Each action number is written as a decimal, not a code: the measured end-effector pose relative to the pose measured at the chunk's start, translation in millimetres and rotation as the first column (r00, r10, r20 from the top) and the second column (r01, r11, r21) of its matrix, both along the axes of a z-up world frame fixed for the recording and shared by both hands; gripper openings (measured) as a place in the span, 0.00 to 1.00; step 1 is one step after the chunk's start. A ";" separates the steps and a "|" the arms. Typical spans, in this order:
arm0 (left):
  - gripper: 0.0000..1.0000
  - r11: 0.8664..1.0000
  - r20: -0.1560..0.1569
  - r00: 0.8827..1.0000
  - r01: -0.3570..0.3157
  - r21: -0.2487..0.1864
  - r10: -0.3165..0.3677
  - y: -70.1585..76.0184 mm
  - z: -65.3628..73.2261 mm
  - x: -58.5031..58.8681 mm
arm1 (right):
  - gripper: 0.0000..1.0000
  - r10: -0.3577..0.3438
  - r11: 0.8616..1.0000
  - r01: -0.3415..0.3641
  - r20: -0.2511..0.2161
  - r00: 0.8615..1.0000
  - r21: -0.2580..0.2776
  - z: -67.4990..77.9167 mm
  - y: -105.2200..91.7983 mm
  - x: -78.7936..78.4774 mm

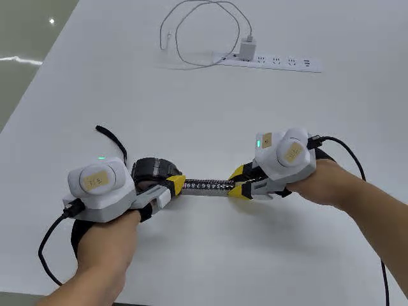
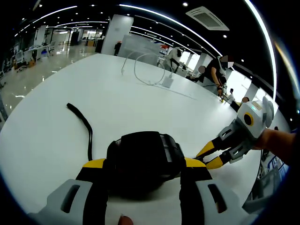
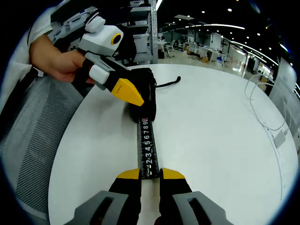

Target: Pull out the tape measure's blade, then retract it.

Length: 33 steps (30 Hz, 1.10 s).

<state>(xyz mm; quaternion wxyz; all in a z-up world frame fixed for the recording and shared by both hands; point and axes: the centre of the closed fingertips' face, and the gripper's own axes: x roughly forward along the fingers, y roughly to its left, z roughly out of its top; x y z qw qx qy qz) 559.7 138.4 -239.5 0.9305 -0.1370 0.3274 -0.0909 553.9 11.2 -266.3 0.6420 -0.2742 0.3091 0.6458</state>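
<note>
Head view: one tape measure (image 1: 155, 171) is clamped by the left tool (image 1: 169, 183) on the white table (image 1: 191, 95); its one blade (image 1: 207, 185), numbered 2 to 9, is pinched by the right tool (image 1: 241, 182).

White shells (image 1: 95, 182) — yellow-tipped fingers (image 3: 129, 174) (black cables (image 1: 41, 250)).

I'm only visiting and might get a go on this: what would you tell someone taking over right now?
The left gripper is shut on the tape measure, which sits on the white table.
The right gripper is shut on the blade near its tip.
Done: a short stretch of blade is out between the grippers.
Left: probably pull it further, then ease the blade back in.
</note>
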 end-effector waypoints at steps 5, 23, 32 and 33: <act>0.57 1.000 -0.001 1.000 -0.001 -0.003 0.001 0.5 -0.6 0.1 | 0.10 0.011 1.000 -0.011 -0.001 1.000 0.008 0.2 10.3 -1.1; 0.57 1.000 0.000 1.000 -0.002 -0.007 0.002 0.6 0.1 0.0 | 0.10 0.034 0.999 -0.034 -0.005 0.999 0.031 1.2 36.3 -3.8; 0.57 1.000 0.001 1.000 -0.001 -0.005 0.001 0.4 0.6 -0.7 | 0.10 0.035 0.999 -0.035 -0.008 0.999 0.040 0.6 43.8 -5.0; 0.57 1.000 0.001 1.000 -0.001 -0.005 0.001 0.4 0.7 -0.8 | 0.10 0.036 0.999 -0.036 -0.008 0.999 0.041 0.5 44.8 -4.9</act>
